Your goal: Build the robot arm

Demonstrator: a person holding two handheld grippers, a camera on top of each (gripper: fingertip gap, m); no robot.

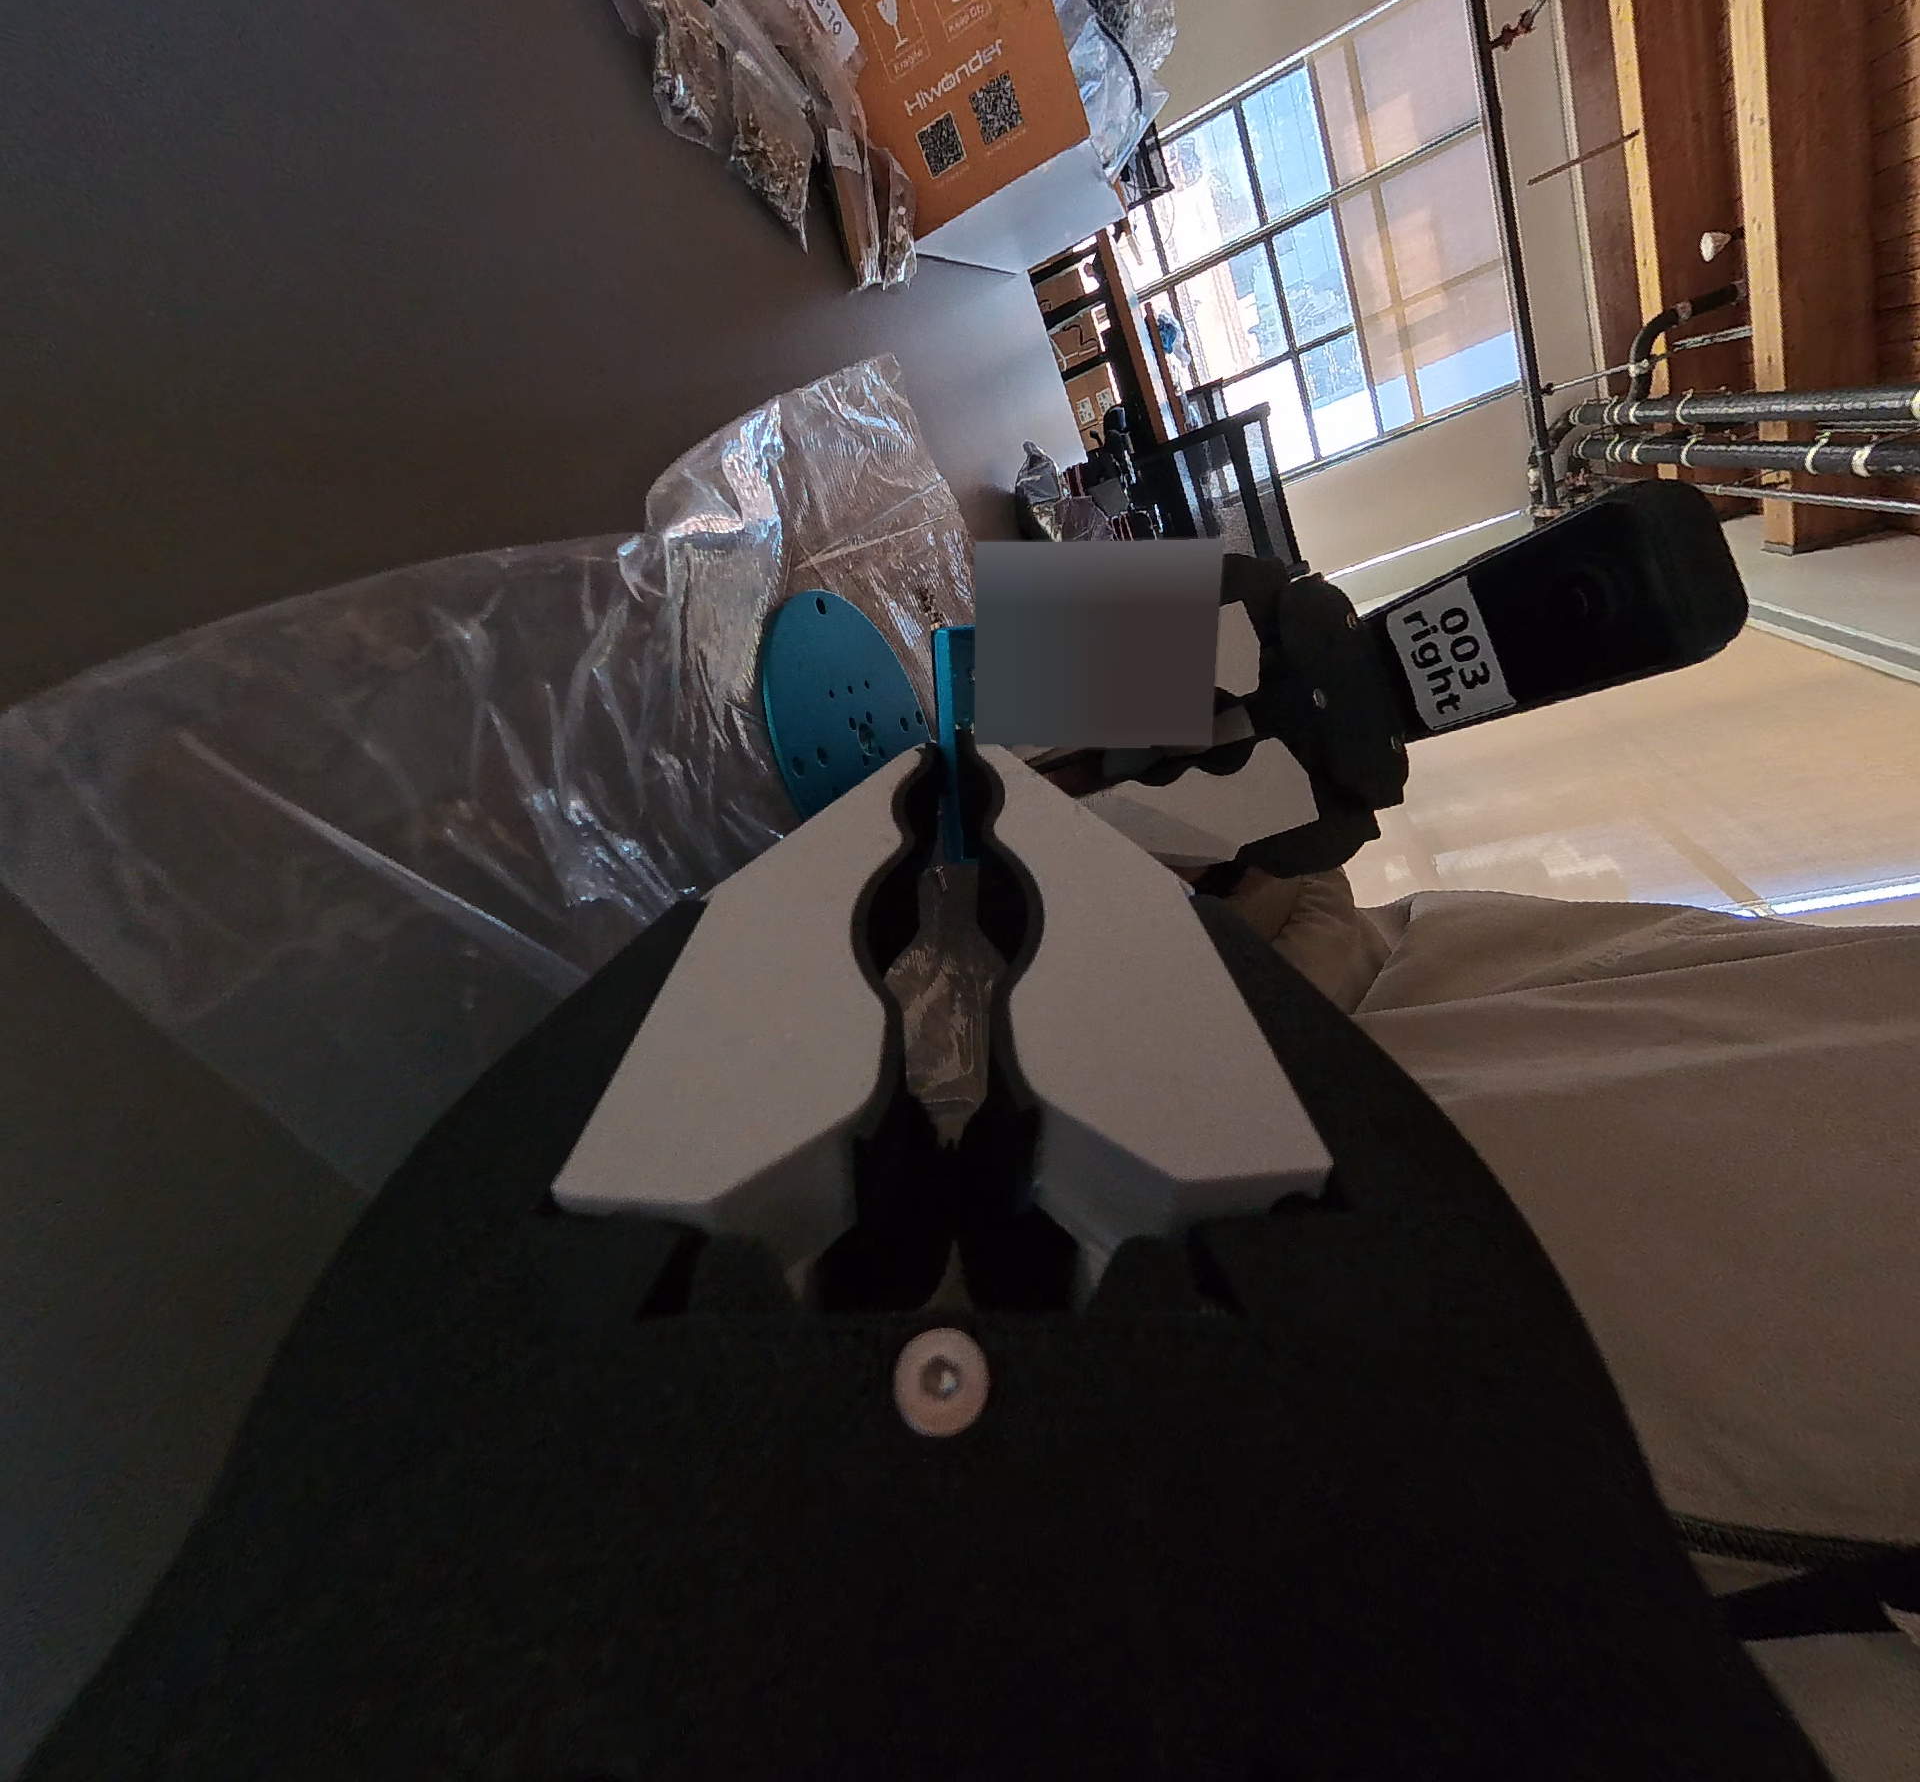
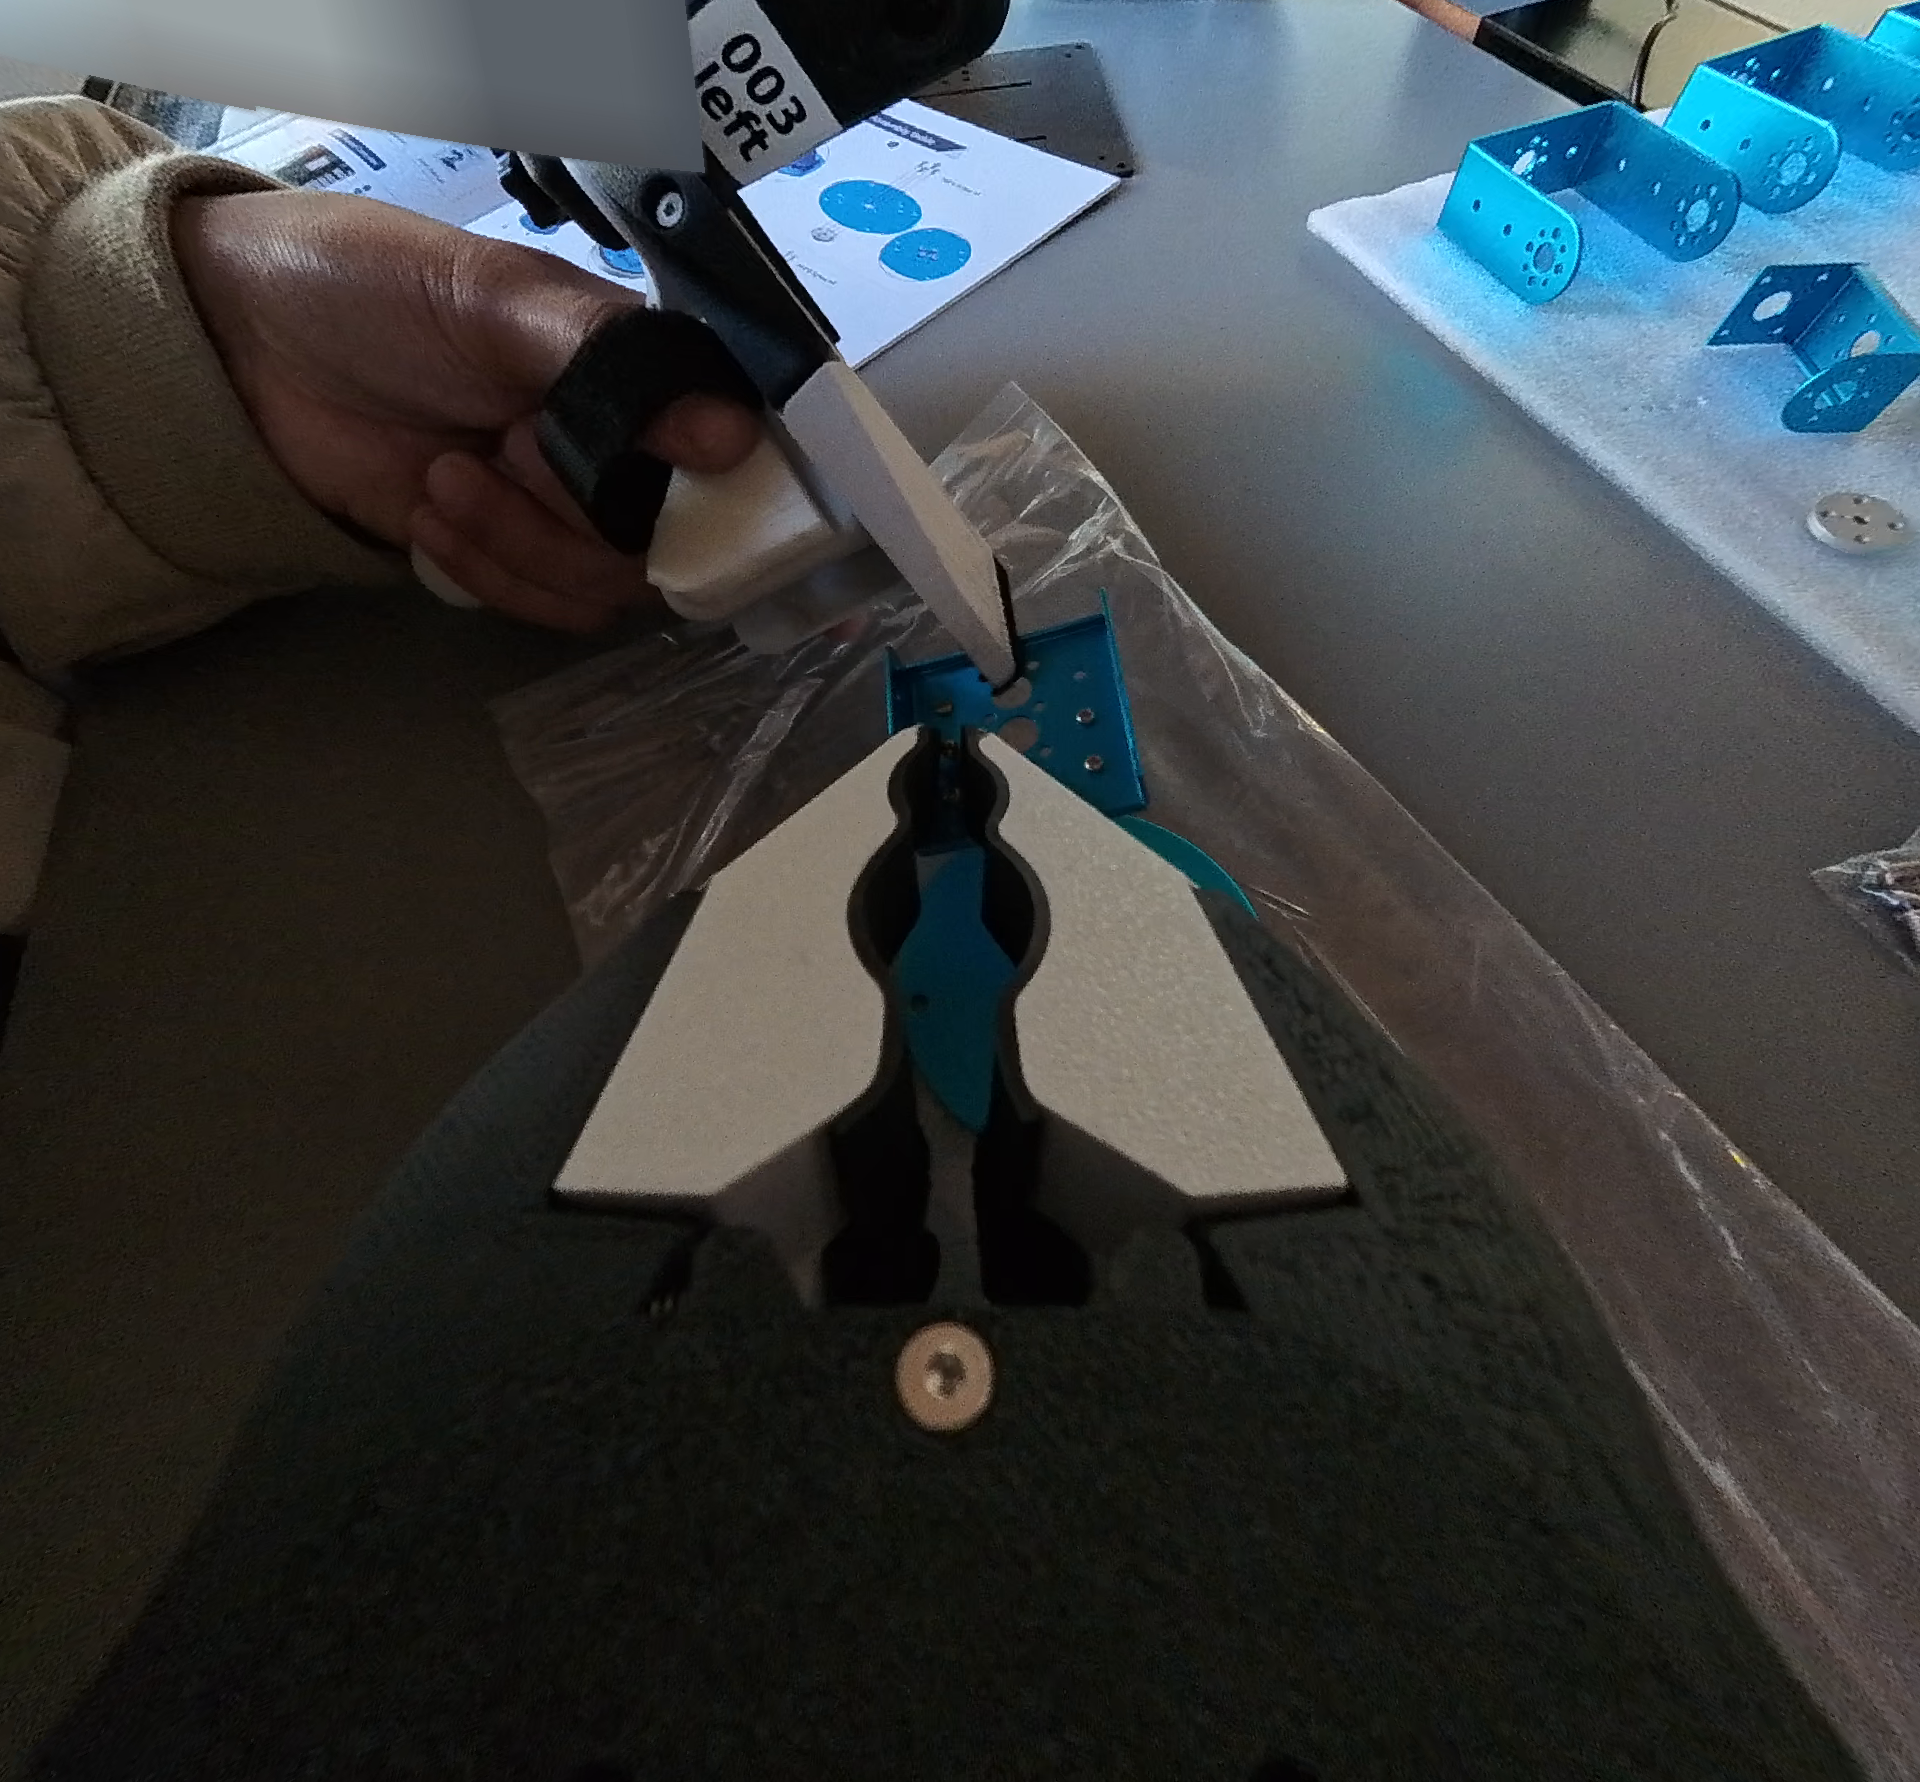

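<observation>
A blue metal bracket (image 2: 1049, 724) with holes lies on a blue round disc (image 2: 956, 984) on top of a clear plastic bag (image 2: 1403, 1005). My left gripper (image 1: 951, 787) is shut on the bracket's edge (image 1: 954, 683); the disc (image 1: 842, 704) shows beside it. In the right wrist view the left gripper's fingers (image 2: 914, 517) come down from the upper left onto the bracket. My right gripper (image 2: 948, 743) is shut at the bracket's near edge on a small dark screw-like piece. In the left wrist view the right gripper's body (image 1: 1320, 745) shows beyond a blurred patch.
A grey table (image 2: 1299, 485) holds a white foam sheet (image 2: 1558, 444) with several blue brackets (image 2: 1590, 194), a silver round flange (image 2: 1860, 519), a printed sheet (image 2: 935, 226) and a black plate (image 2: 1060, 101). An orange box (image 1: 935, 39) and bags of hardware (image 1: 727, 70) stand farther off. Only a small space, under 4 cm, lies between the two pairs of fingers.
</observation>
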